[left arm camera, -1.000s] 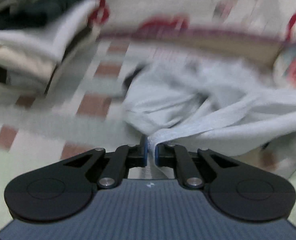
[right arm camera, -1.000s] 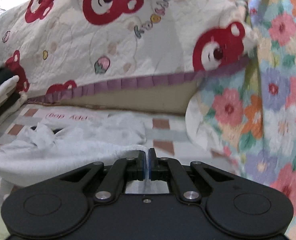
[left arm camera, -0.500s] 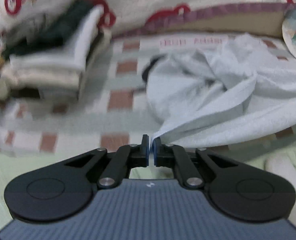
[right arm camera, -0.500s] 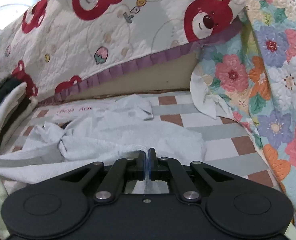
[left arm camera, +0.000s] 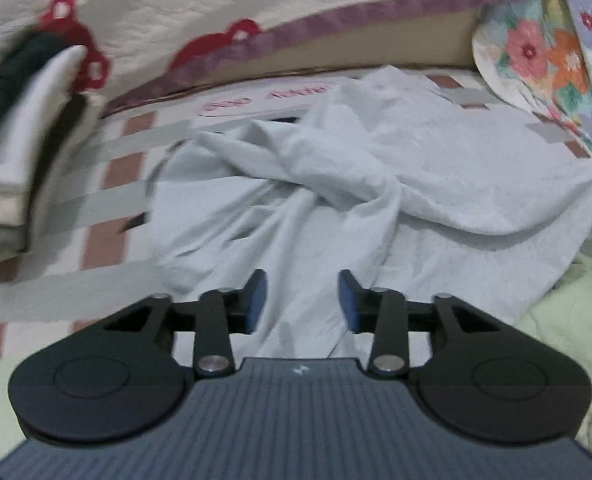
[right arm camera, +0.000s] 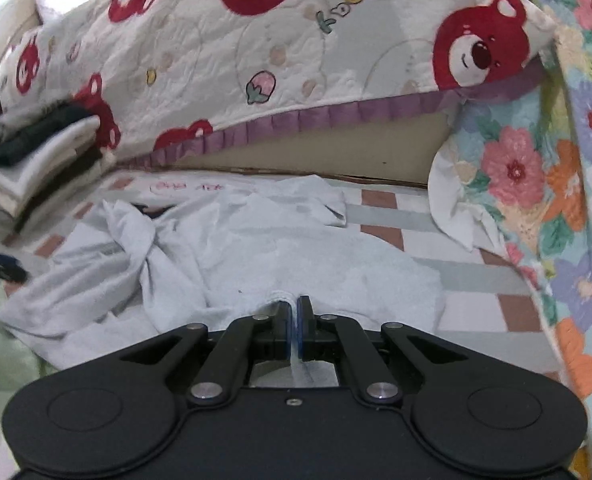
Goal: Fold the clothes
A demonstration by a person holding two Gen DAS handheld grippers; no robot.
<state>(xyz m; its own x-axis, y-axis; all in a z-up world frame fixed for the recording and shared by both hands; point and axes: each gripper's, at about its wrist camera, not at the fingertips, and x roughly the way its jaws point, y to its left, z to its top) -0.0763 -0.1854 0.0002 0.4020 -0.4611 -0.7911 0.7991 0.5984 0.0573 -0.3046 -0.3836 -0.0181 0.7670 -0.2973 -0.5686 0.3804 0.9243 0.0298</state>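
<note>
Left gripper (left arm camera: pixel 302 300) jaws apart, empty, over near hem of pale garment (left arm camera: pixel 376 184); right gripper (right arm camera: pixel 294 326) clamps that hem (garment stretches away, crumpled).

Both fisheye views sit low and close over a checked brown-and-white bed sheet (left arm camera: pixel 108 168), each looking forward along its own black two-finger gripper. The left wrist view faces the crumpled pale grey-white cloth garment (left arm camera: pixel 336 184) from its near left edge; the right wrist view faces it from the right. Both share that garment (right arm camera: pixel 232 256), the stack of folded white and dark clothes (left arm camera: pixel 20 128) (right arm camera: pixel 36 160) at left, and the cream bear-print quilt with purple frill (left arm camera: pixel 256 8) (right arm camera: pixel 280 64) behind.
</note>
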